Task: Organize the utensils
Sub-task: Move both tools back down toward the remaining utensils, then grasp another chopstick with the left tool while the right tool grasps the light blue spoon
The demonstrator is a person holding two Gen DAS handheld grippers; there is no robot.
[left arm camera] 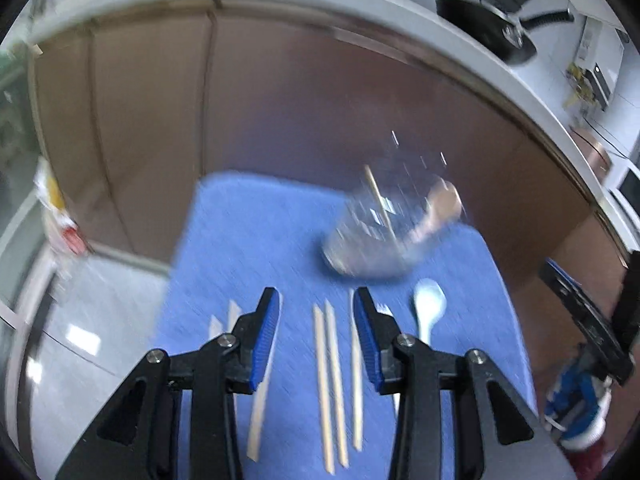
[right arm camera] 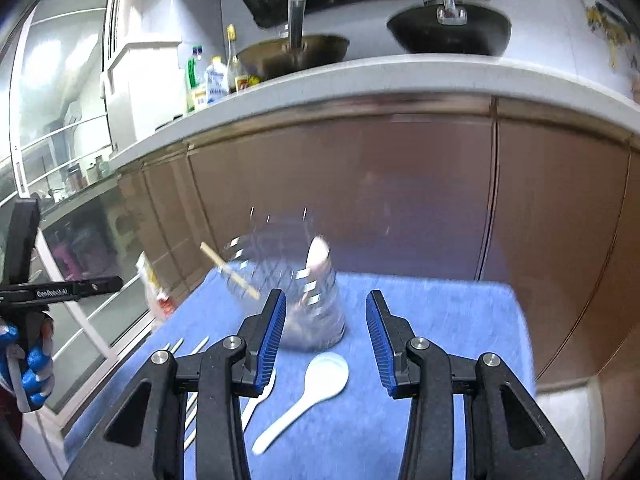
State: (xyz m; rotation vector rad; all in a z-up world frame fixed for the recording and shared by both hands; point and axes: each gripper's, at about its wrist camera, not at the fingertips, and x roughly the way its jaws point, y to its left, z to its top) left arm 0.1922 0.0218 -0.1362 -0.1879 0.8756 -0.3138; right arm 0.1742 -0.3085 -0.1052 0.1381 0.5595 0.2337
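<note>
A clear glass holder (left arm camera: 372,232) stands on the blue mat (left arm camera: 248,248) and holds one chopstick and a pale spoon; it shows blurred in the right wrist view (right arm camera: 304,292). Several wooden chopsticks (left arm camera: 330,380) lie on the mat below my open, empty left gripper (left arm camera: 316,300). A white spoon (left arm camera: 429,308) lies to their right, also in the right wrist view (right arm camera: 316,388). My right gripper (right arm camera: 326,304) is open and empty, above the white spoon and just short of the holder. A white fork (right arm camera: 260,396) is partly hidden by its left finger.
The mat covers a small table in front of brown kitchen cabinets (right arm camera: 400,184). A white counter (right arm camera: 360,76) above carries pans and bottles. The other hand-held gripper (right arm camera: 32,288) shows at the left edge. Grey floor (left arm camera: 100,320) lies left of the table.
</note>
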